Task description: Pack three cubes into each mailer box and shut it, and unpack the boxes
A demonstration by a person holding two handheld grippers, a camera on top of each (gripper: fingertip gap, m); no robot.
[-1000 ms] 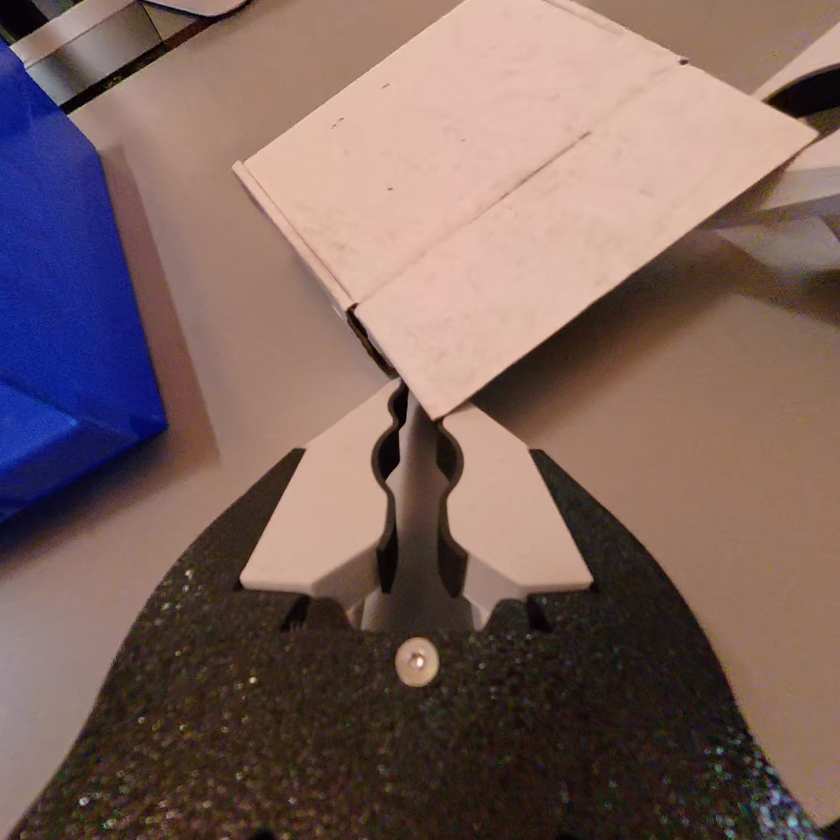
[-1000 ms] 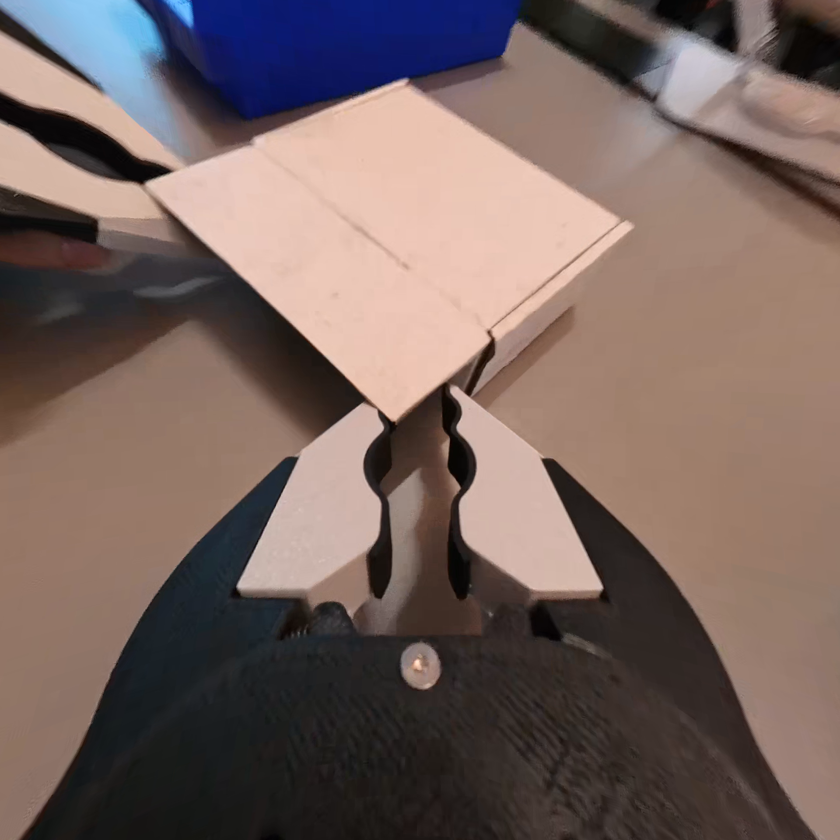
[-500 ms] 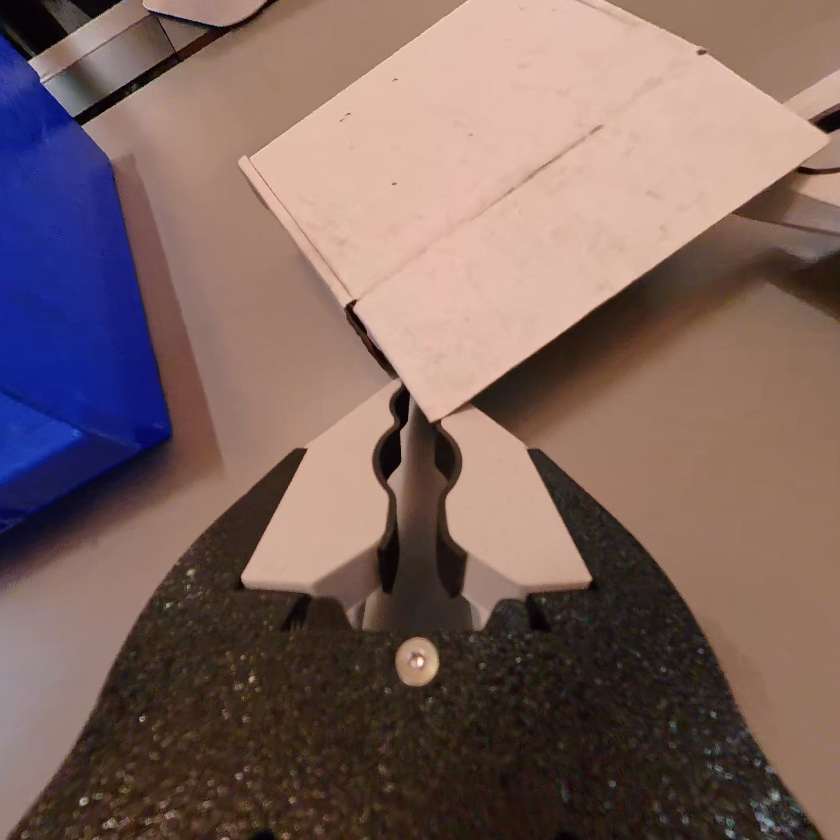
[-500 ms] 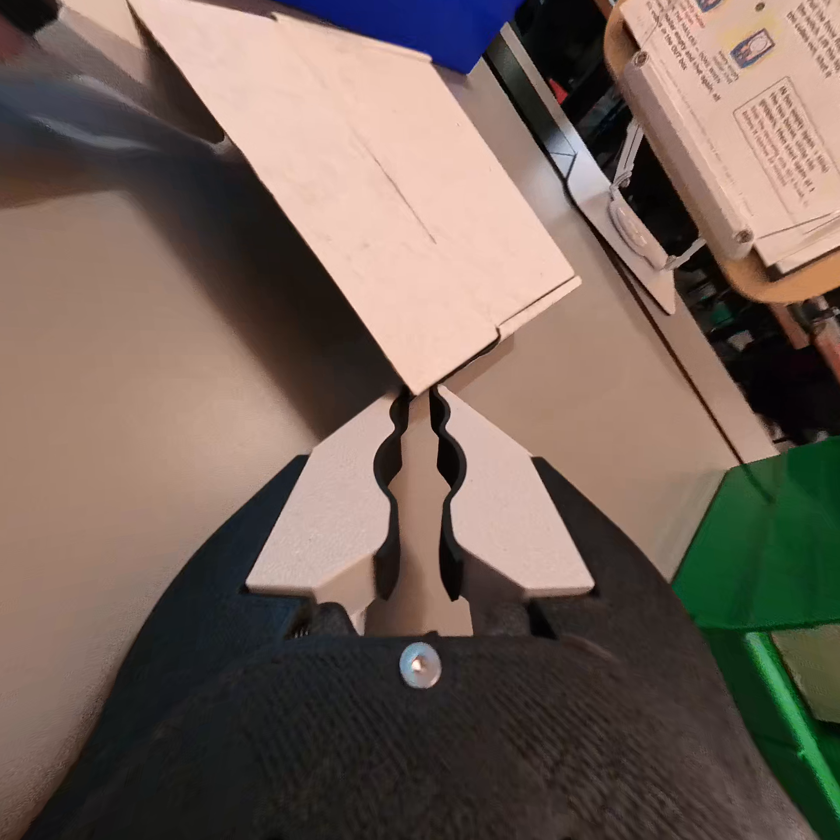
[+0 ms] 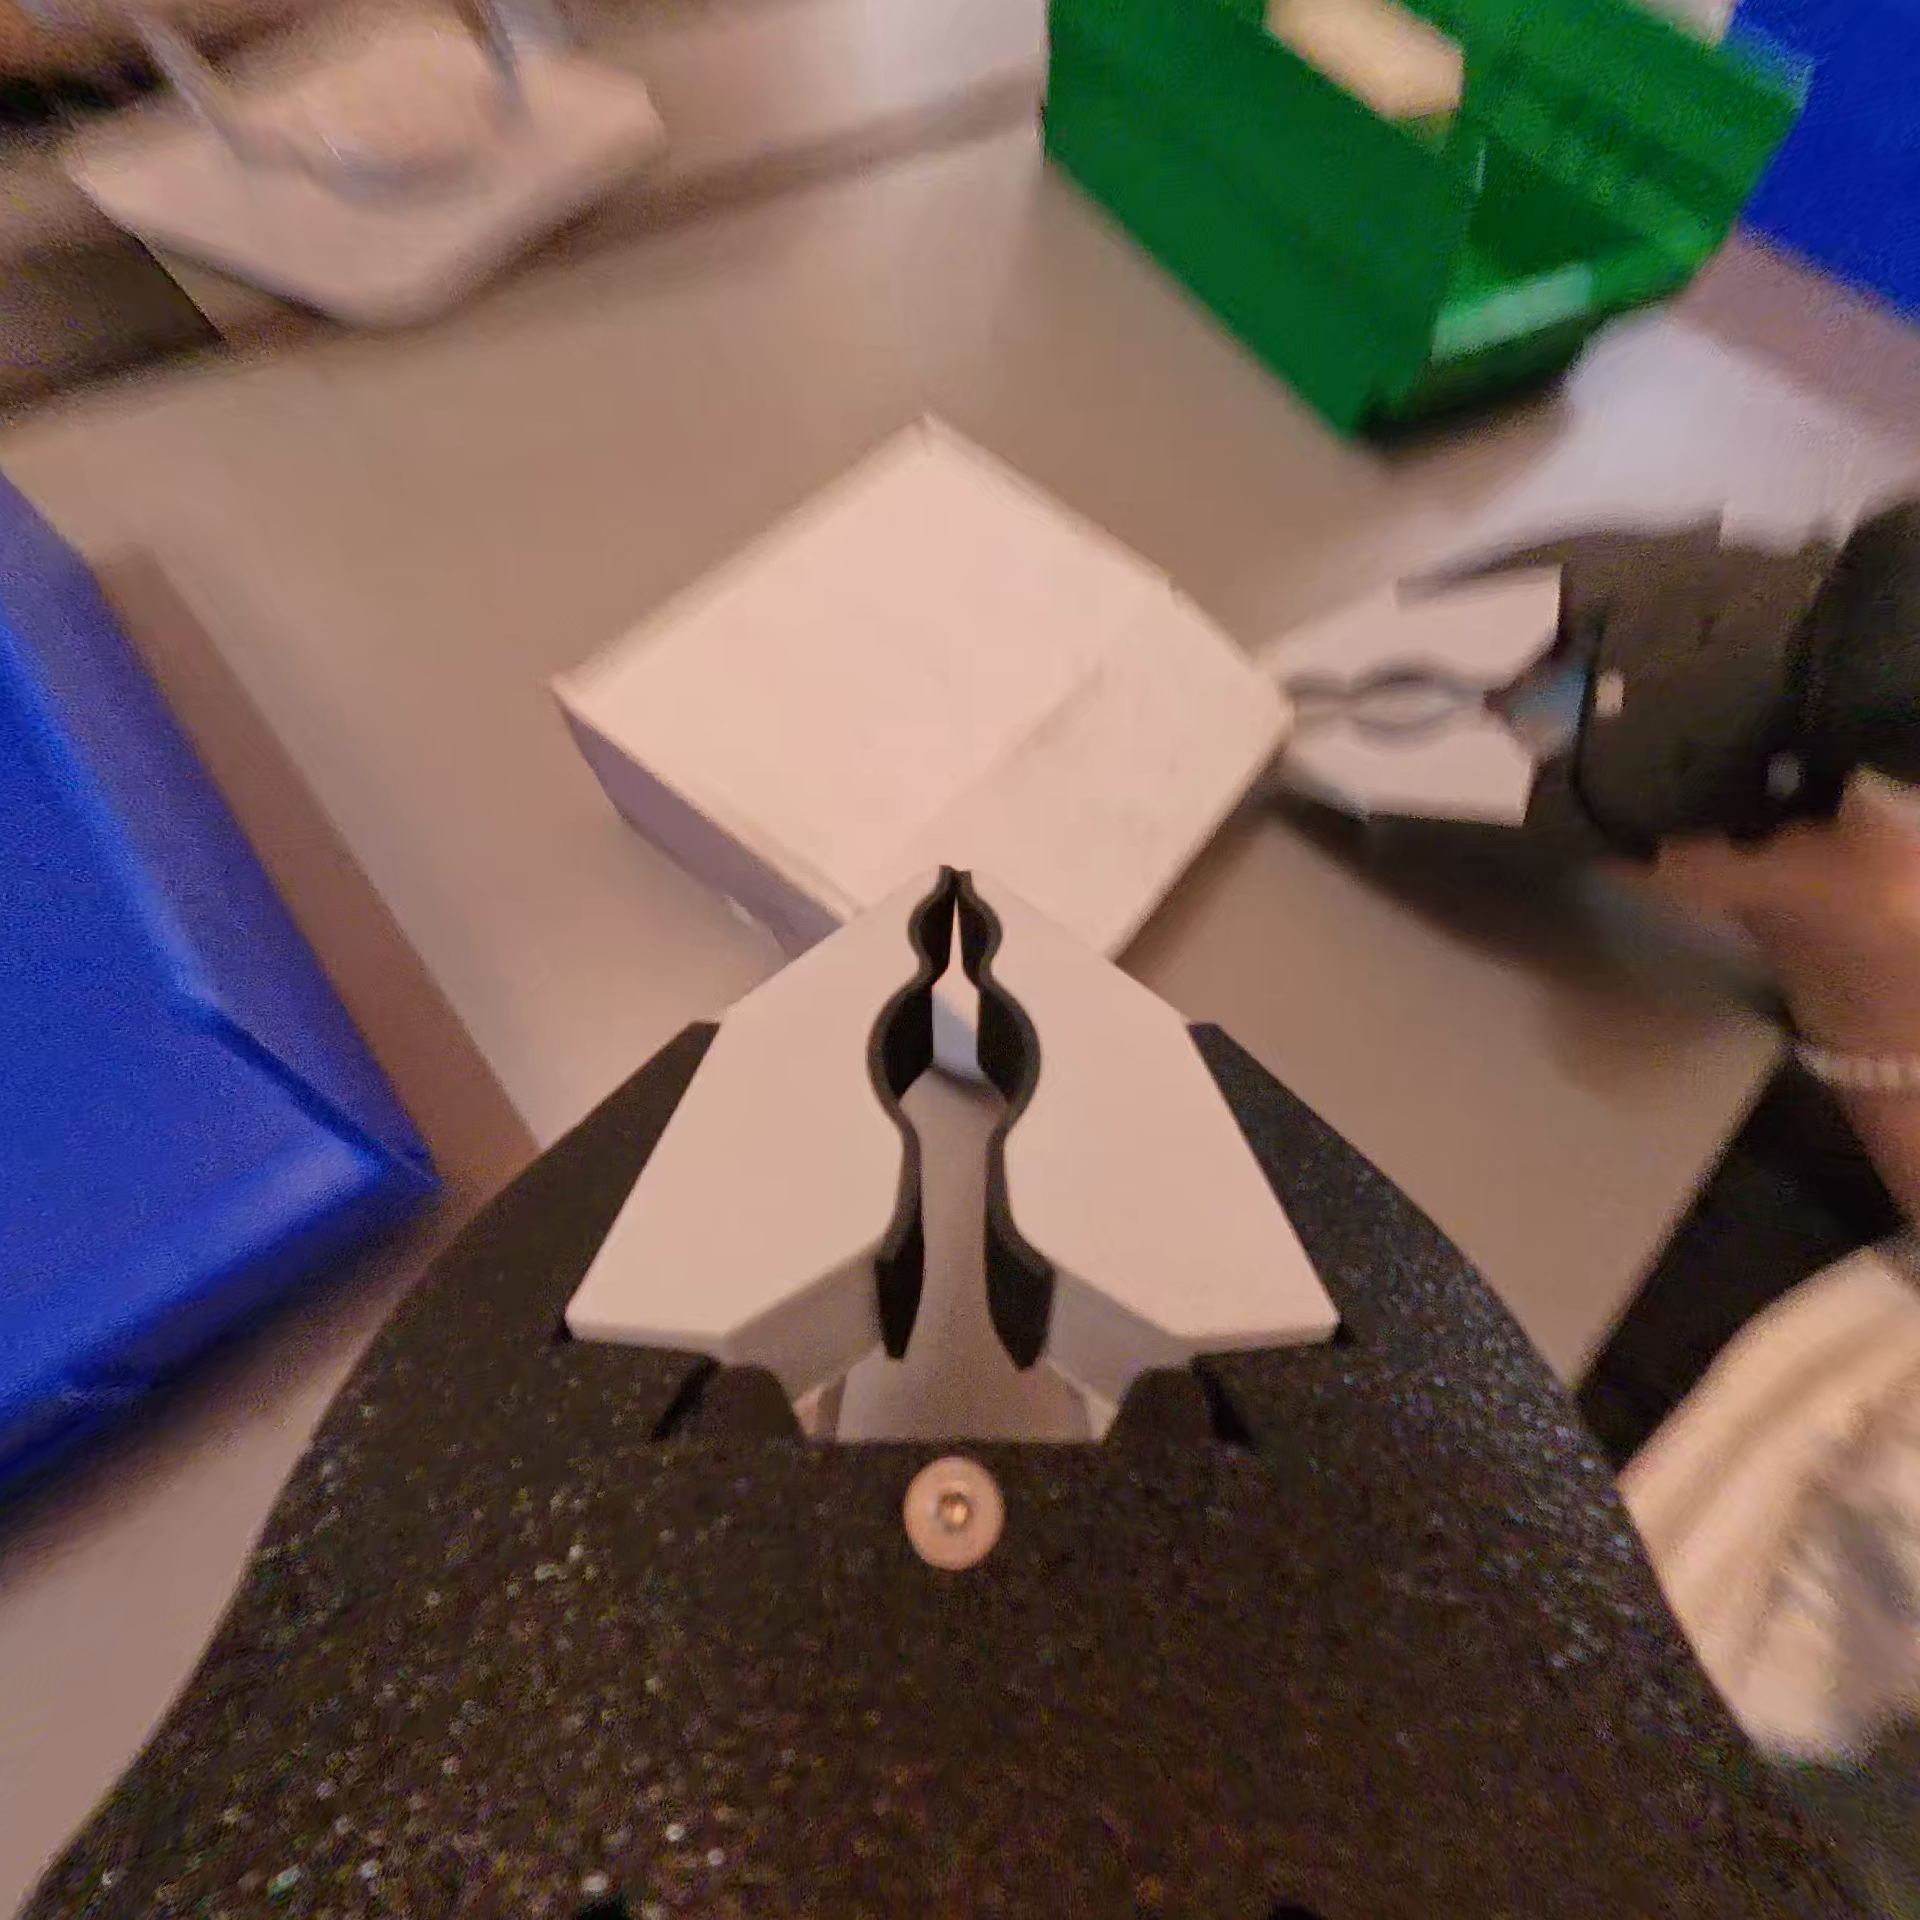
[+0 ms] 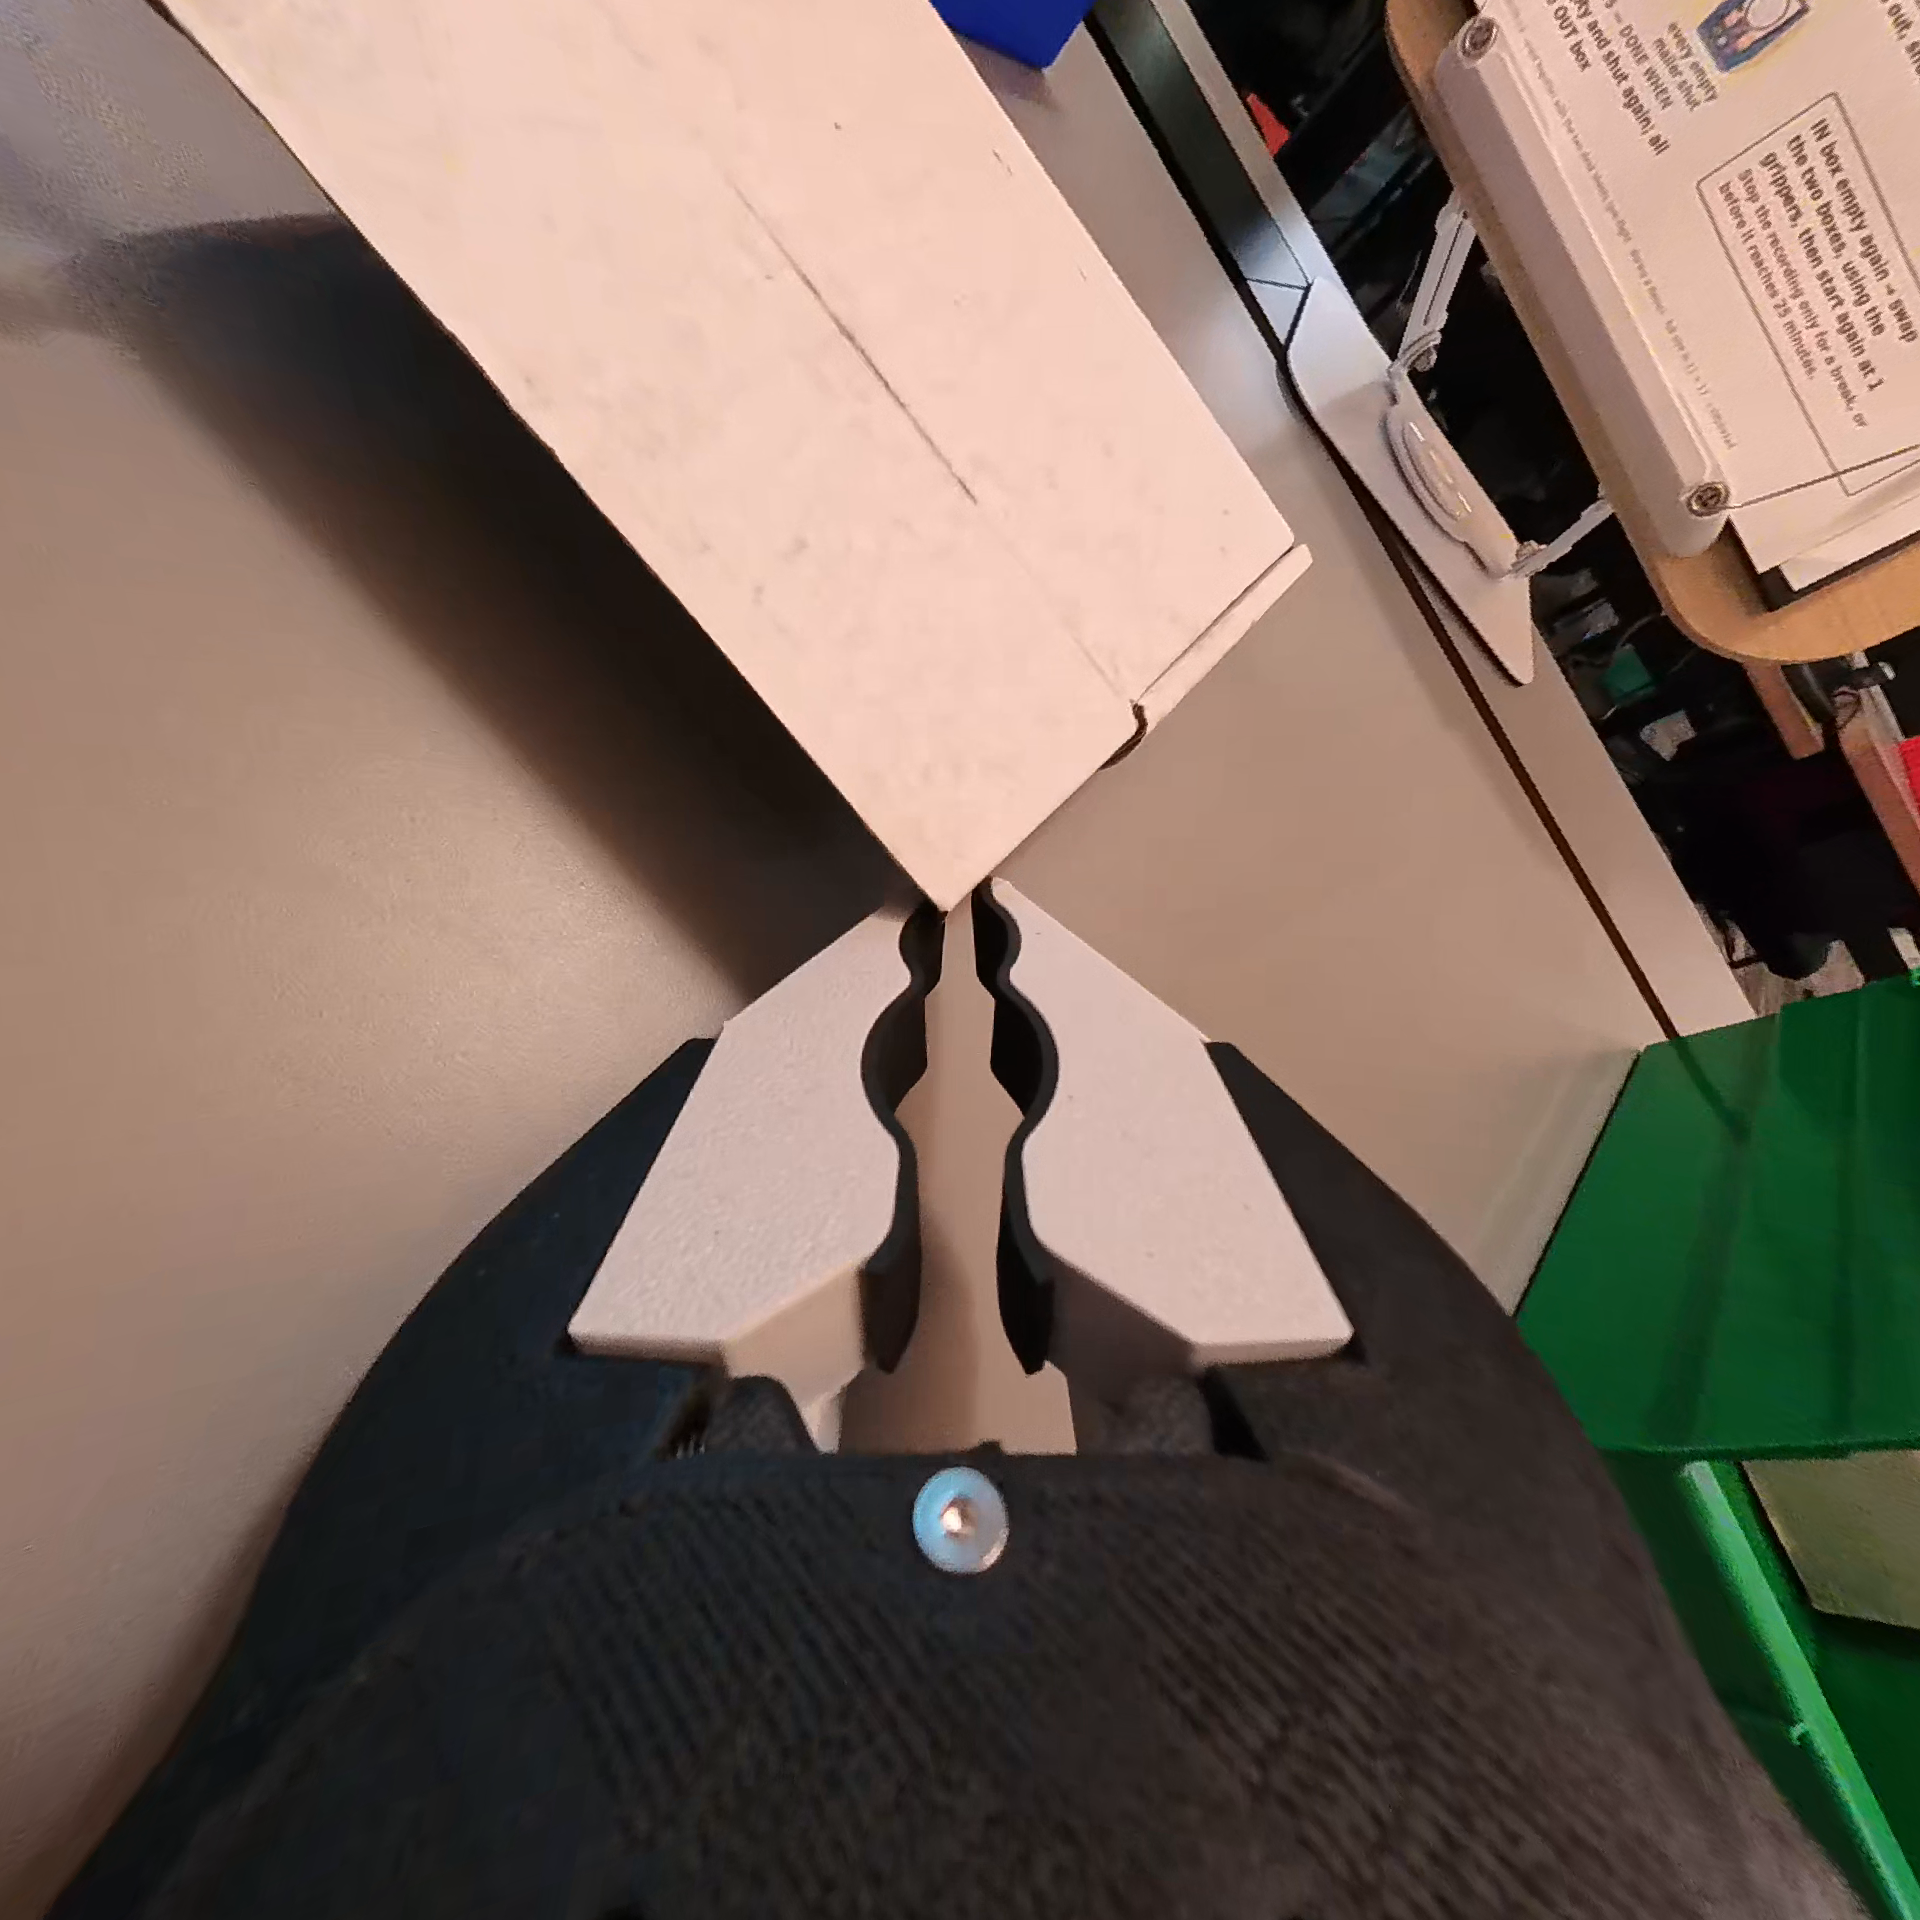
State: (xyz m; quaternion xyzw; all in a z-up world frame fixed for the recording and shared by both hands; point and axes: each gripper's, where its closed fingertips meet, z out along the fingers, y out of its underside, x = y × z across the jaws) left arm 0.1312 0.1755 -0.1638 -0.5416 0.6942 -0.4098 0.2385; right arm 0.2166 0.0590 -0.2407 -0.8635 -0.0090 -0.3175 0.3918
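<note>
- Right gripper, with pale grey fingers on a black textured body, has its jaws drawn nearly together and pinches the near corner of a white cardboard mailer box; a thin gap stays between the tips where the corner sits.
- From the right wrist view the one mailer box appears shut, its lid flat with a dark crease line across it, and it casts a wide shadow on the beige table beneath.
- Left gripper, of the same grey-and-black build, has its fingertips pressed together with nothing between them; it sits just in front of the box's near corner, and whether it touches the box cannot be told.
- In the left wrist view the same box lies between the two grippers, with the right gripper at its far-right corner, much blurred.
- One blue plastic bin stands to the left of the box.
- One green plastic bin stands beyond the box, also seen at the lower right of the right wrist view.
- Past the table edge a printed instruction sheet lies on a light-wood surface; it bears black text and a small picture.
- No brand marks show on the box or bins.
</note>
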